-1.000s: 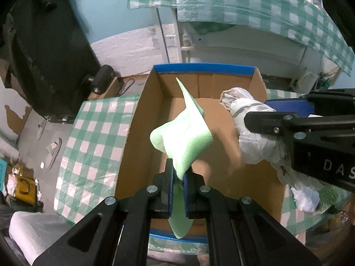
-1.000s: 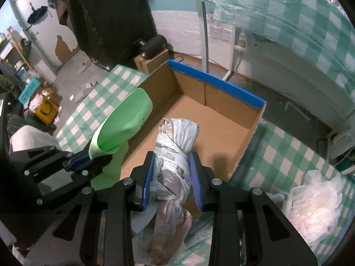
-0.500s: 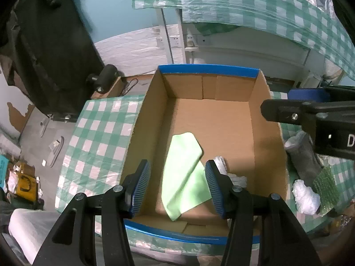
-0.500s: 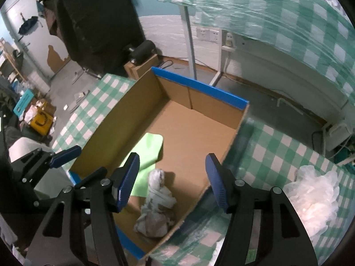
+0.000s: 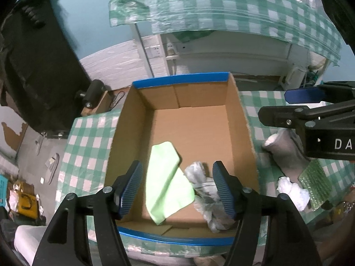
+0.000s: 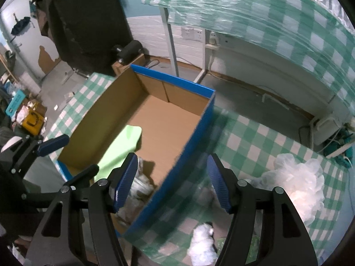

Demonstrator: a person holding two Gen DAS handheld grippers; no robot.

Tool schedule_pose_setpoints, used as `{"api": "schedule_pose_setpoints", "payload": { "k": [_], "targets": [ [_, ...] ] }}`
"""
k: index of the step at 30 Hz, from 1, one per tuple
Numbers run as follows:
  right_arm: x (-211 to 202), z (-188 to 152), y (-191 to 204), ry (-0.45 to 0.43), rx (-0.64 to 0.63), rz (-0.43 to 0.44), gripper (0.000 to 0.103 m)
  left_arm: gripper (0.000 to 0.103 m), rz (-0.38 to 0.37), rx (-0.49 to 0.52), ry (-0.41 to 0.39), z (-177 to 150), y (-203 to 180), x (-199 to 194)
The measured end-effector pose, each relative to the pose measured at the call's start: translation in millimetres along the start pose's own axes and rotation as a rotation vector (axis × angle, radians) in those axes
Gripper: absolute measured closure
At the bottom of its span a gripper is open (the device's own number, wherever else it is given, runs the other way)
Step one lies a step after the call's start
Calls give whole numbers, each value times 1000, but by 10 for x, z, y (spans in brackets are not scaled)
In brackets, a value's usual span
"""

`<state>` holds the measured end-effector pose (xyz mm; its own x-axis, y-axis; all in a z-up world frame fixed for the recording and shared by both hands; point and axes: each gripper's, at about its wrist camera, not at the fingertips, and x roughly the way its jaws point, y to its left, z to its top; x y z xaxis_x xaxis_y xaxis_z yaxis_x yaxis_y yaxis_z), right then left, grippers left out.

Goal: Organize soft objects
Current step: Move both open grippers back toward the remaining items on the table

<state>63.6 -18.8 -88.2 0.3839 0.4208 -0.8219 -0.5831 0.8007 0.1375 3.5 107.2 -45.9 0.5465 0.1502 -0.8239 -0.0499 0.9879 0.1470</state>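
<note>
Both views are evenly but dimly lit, with a cool teal cast and no glare; the light source cannot be identified. Fisheye distortion bends straight edges toward the frame borders, and all 4 corners of each view are vignetted black. The left wrist view is mostly sharp, with soft shadows beside the cloth (image 5: 165,177) inside the box (image 5: 243,119), while the right wrist view shows motion blur on the tablecloth (image 6: 255,146) and the box wall.
</note>
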Motion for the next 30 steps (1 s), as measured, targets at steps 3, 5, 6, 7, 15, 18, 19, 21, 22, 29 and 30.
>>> {"api": "schedule_pose_setpoints", "payload": {
  "k": [3, 5, 6, 7, 15, 18, 19, 21, 22, 29, 30],
  "targets": [
    [-57, -53, -83, 1, 5, -15, 34, 34, -14, 8, -2, 30, -70, -15],
    [-101, -93, -139, -1, 7, -30, 31, 31, -27, 14, -4, 41, -122, -23],
    [-120, -110, -166, -1, 9, -36, 31, 30, -32, 18, -5, 43, -155, -27],
    [-140, -131, -198, -1, 11, -42, 30, 30, -37, 25, -6, 45, -189, -33],
    [-283, -351, -407, 13, 6, -83, 25, 27, -83, 86, 8, 13, -509, -37],
    [-326, -456, -491, 21, 4, -103, 25, 27, -96, 119, 15, -7, -643, -38],
    [-340, -487, -512, 25, 3, -105, 25, 27, -95, 133, 15, -16, -687, -41],
    [-373, -556, -568, 32, 5, -113, 25, 27, -96, 155, 16, -27, -768, -44],
    [-394, -596, -608, 36, 6, -117, 25, 27, -99, 163, 17, -29, -798, -42],
    [-495, -804, -789, 54, 22, -134, 24, 25, -129, 197, 30, -60, -1009, -56],
    [-499, -835, -815, 58, 26, -135, 24, 24, -135, 200, 34, -63, -1041, -58]
  ]
}}
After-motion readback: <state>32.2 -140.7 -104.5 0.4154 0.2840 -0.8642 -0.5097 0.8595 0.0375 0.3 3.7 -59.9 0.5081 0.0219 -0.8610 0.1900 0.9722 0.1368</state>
